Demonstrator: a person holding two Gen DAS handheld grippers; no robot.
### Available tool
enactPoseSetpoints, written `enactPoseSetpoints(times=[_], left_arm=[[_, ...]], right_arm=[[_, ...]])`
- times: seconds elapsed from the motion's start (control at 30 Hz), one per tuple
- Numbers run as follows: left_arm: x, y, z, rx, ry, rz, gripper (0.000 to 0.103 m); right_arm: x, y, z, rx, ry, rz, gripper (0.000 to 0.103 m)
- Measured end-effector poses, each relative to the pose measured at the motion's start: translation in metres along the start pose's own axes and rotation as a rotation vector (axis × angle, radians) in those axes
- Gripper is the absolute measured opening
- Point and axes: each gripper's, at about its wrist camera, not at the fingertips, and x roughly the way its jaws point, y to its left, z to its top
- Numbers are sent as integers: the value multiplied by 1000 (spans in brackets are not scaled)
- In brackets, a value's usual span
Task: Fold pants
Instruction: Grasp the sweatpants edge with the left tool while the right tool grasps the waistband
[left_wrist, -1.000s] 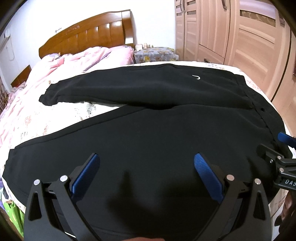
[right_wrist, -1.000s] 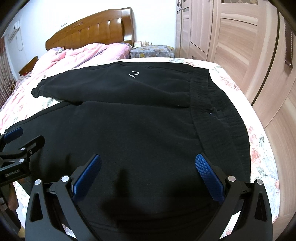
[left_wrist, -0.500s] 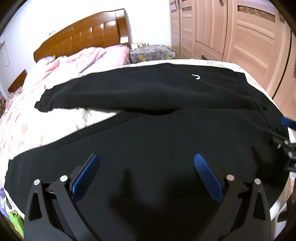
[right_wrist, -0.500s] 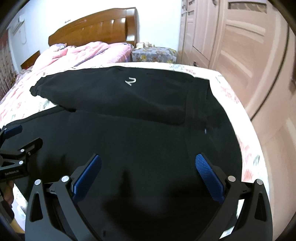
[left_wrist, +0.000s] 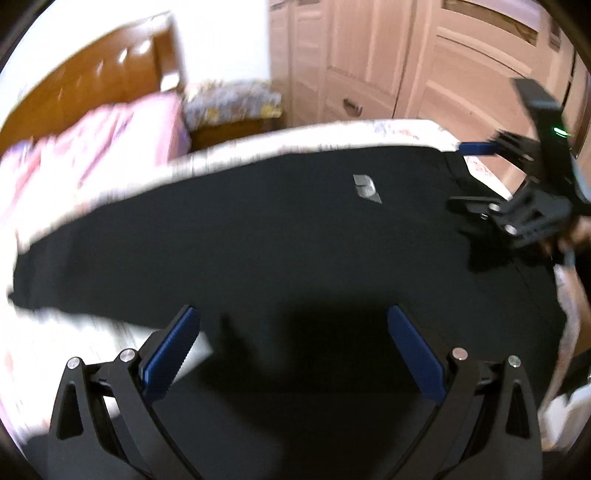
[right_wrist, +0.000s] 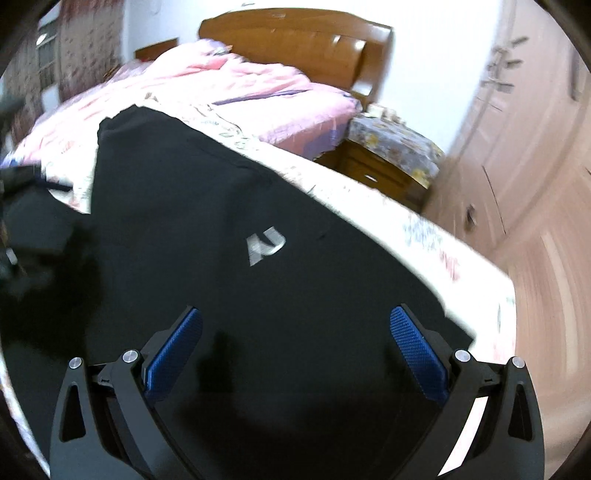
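Through the left wrist camera I see the black pants (left_wrist: 295, 251) spread across the bed (left_wrist: 332, 134), filling most of the view, with a small pale logo (left_wrist: 365, 187) on the cloth toward the far side. My left gripper (left_wrist: 293, 347) hangs over the near part of the fabric with its jaws spread wide and nothing between the blue pads (left_wrist: 170, 350). At the right edge the right gripper (left_wrist: 476, 177) reaches in over the waist end of the pants; its two fingers stand well apart and I cannot tell whether they touch the cloth. Beyond the bed sit a pink quilt (left_wrist: 110, 144), a wooden headboard (left_wrist: 92, 81), a nightstand (left_wrist: 232, 110) and a wardrobe (left_wrist: 406, 62). The picture is blurred.

Through the right wrist camera the pants (right_wrist: 229, 266) run from the near edge away to the upper left, one leg ending by the pink quilt (right_wrist: 207, 88). The logo (right_wrist: 266, 244) shows close ahead. My right gripper (right_wrist: 295, 349) has its jaws wide open above the fabric, holding nothing. The floral sheet (right_wrist: 436, 243) shows along the right side of the pants, with the headboard (right_wrist: 295, 40) and nightstand (right_wrist: 388, 158) behind. At the far left edge dark blurred shapes appear; I cannot tell what they are.
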Motion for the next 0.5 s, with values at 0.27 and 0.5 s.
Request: enactPoseSetpoints(times=[0.27,0.5], left_arm=[[72,54,87,135,42,-5,101],[120,74,112,253,44,-184,101]], right_arm=[[79,-66,37,42,88,145,99],[92,-81,33,51,104,304,67]])
